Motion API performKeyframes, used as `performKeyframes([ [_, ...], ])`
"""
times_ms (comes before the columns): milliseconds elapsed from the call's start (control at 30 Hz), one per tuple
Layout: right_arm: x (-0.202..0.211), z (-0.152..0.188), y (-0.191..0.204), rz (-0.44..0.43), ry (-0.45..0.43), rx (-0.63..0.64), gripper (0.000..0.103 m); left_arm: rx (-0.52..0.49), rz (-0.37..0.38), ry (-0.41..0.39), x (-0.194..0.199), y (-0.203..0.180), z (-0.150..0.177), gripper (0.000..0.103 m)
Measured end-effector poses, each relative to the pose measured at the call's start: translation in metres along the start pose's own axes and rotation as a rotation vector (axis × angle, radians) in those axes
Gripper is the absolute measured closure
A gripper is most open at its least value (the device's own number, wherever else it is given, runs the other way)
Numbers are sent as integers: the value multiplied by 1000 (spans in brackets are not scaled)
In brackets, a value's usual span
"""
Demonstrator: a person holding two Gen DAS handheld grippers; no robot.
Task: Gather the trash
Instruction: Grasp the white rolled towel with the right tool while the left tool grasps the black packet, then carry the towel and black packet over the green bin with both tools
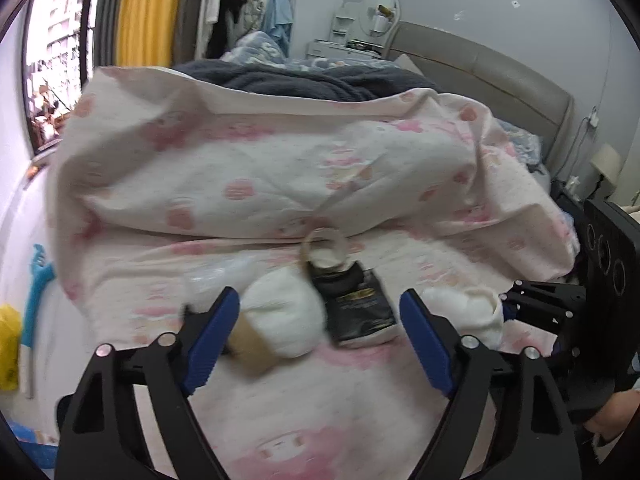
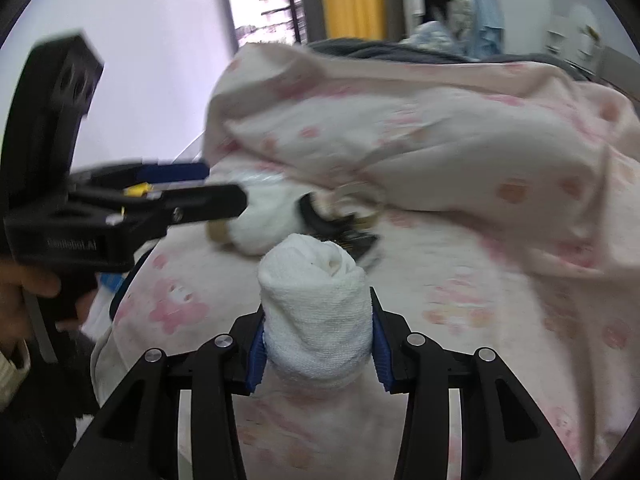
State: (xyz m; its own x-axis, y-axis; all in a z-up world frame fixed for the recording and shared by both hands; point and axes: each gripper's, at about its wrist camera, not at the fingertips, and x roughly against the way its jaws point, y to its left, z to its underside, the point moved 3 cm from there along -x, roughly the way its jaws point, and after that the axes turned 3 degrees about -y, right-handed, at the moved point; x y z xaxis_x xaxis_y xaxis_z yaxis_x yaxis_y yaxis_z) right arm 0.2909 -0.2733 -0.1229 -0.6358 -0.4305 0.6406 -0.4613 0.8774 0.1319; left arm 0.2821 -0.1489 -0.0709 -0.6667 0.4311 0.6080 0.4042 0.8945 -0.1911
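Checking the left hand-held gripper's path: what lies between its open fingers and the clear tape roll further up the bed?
In the left wrist view, a white sock bundle and a black packet lie before the tape roll.

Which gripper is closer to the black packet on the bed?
Left. The left gripper hangs open right in front of the black packet; the right gripper is off to its side, holding a white rolled cloth.

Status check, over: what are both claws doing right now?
Right gripper shut on rolled white cloth. Left gripper open over second white roll, black packet. Nothing blocking.
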Motion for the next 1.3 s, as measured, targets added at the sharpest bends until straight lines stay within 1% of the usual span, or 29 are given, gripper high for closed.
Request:
performKeyframes([
  [67,8,-3,-14,14,-26,-46,59,18,29,8,-9,-3,-2,25],
  [100,10,-4,-20,19,-37,-65,59,25,36,13,-13,-5,-2,28],
  [167,16,-7,-32,26,-58,-105,59,38,40,27,-24,-6,-2,31],
  [333,26,-5,-49,18,-83,-158,59,51,36,38,-45,-8,-4,32],
  [467,29,-3,-54,1,-94,-191,59,46,-3,56,-61,-8,-3,32],
  [567,31,-2,-58,4,-97,-199,59,10,-58,70,-69,-11,-3,31],
  [700,29,-2,-58,0,-95,-200,59,20,-65,85,-77,-10,-3,28],
  [867,31,1,-60,5,-92,-196,59,-28,-100,107,-90,-14,0,30],
  [933,32,3,-61,13,-89,-193,59,-44,-111,109,-92,-15,1,33],
  [1000,32,3,-62,19,-86,-192,59,-49,-122,111,-94,-13,2,43],
  [1067,31,4,-63,26,-84,-188,59,-52,-124,111,-95,-13,1,48],
  [1100,31,4,-64,28,-83,-186,59,-51,-119,108,-95,-12,1,52],
  [1200,30,3,-63,30,-82,-181,59,-49,-104,99,-92,-12,1,55],
  [1300,28,0,-60,29,-82,-180,59,-26,-67,81,-85,-11,-2,56],
])
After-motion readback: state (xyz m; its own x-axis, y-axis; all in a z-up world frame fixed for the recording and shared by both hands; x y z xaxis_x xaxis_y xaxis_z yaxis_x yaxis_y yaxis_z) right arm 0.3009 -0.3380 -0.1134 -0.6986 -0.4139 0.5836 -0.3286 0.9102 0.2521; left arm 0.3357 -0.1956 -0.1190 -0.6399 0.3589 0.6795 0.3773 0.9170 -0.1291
